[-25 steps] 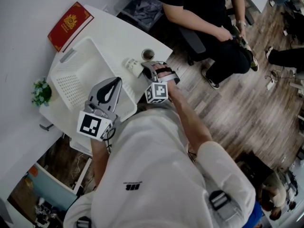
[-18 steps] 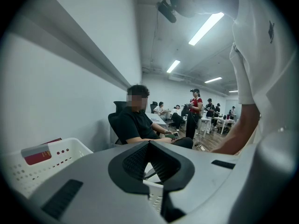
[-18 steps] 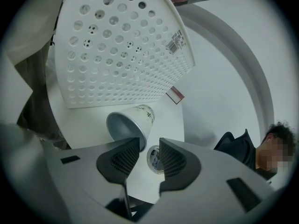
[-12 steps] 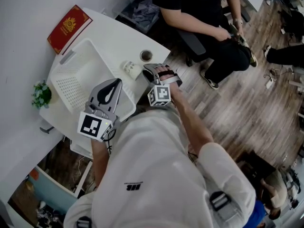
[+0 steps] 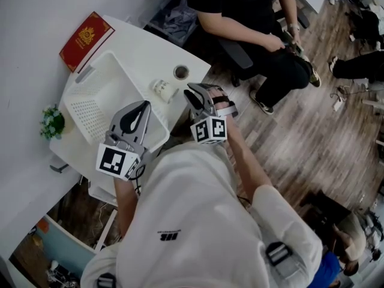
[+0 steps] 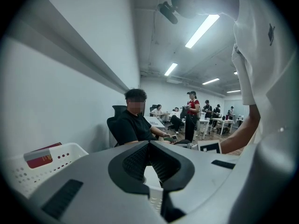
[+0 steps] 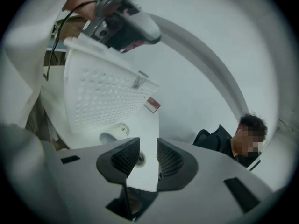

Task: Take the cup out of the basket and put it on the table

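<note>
The small white cup (image 5: 162, 89) sits on the white table (image 5: 144, 47), upper centre of the head view, just right of the white perforated plastic basket (image 5: 96, 95). The right gripper (image 5: 193, 92) is to the cup's lower right and clear of it. Its jaws have just been opening and stand wide, with nothing between them. The left gripper (image 5: 143, 105), tips together, hovers over the basket's lower right rim.

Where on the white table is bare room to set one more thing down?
Bare tabletop lies between the red book, the white perforated plastic basket and the small round dark-centred container. Crowded: where the white cup lies beside the basket.
</note>
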`<state>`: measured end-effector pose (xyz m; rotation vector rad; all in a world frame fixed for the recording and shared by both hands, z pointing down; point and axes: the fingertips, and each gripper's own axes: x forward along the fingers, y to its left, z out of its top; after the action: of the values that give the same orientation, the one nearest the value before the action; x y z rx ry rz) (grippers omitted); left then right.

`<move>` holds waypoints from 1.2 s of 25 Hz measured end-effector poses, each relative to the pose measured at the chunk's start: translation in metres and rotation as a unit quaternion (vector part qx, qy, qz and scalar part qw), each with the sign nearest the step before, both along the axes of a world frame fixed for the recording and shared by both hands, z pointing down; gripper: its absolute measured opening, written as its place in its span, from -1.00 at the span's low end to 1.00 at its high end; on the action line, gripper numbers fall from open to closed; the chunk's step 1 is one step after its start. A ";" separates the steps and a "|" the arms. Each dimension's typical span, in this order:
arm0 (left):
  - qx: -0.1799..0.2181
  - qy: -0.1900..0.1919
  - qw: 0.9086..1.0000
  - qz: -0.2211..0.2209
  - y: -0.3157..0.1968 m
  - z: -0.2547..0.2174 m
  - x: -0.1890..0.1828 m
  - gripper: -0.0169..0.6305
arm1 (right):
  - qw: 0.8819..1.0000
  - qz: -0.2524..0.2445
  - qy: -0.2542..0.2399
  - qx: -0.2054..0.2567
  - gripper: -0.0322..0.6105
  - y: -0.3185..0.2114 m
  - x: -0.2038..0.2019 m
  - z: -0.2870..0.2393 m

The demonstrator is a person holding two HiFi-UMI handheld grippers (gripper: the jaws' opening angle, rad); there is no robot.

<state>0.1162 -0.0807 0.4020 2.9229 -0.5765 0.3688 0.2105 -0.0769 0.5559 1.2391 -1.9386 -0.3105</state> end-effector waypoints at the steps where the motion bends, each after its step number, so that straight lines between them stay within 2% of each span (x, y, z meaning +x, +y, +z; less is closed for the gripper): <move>1: 0.002 0.001 1.000 -0.001 0.001 -0.002 -0.001 -0.92 | 1.000 0.007 -0.022 0.011 -0.54 -0.001 0.000 -0.018; 3: 0.007 0.005 1.000 -0.003 0.003 -0.007 -0.003 -0.92 | 0.997 0.016 -0.065 0.034 -0.56 -0.003 -0.002 -0.053; 6: 0.013 0.018 1.000 -0.008 0.006 -0.016 -0.007 -0.92 | 0.990 0.022 -0.126 0.065 -0.78 -0.004 -0.006 -0.106; 11: 0.027 0.045 0.999 -0.015 0.009 -0.040 -0.014 -0.92 | 0.975 -0.012 -0.209 0.078 -0.86 0.002 -0.024 -0.176; 13: 0.034 0.056 0.998 -0.017 0.010 -0.051 -0.016 -0.92 | 0.960 -0.028 -0.267 0.078 -0.86 0.008 -0.032 -0.199; 16: 0.046 0.073 0.996 -0.018 0.015 -0.065 -0.019 -0.92 | 0.919 -0.036 -0.381 0.092 -0.86 0.014 -0.043 -0.227; 17: 0.049 0.080 0.995 -0.018 0.016 -0.069 -0.020 -0.92 | 0.910 -0.036 -0.404 0.089 -0.86 0.017 -0.046 -0.229; 19: 0.052 0.091 0.994 -0.020 0.020 -0.073 -0.021 -0.92 | 0.903 -0.036 -0.422 0.071 -0.86 0.023 -0.051 -0.224; 30: 0.054 0.092 0.994 -0.022 0.024 -0.073 -0.026 -0.92 | 0.900 -0.025 -0.432 0.046 -0.86 0.028 -0.053 -0.211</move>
<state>0.0901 -0.0566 0.3288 2.9970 -0.6501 0.0622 0.1573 -0.0491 0.3445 1.5470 -2.7239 0.1743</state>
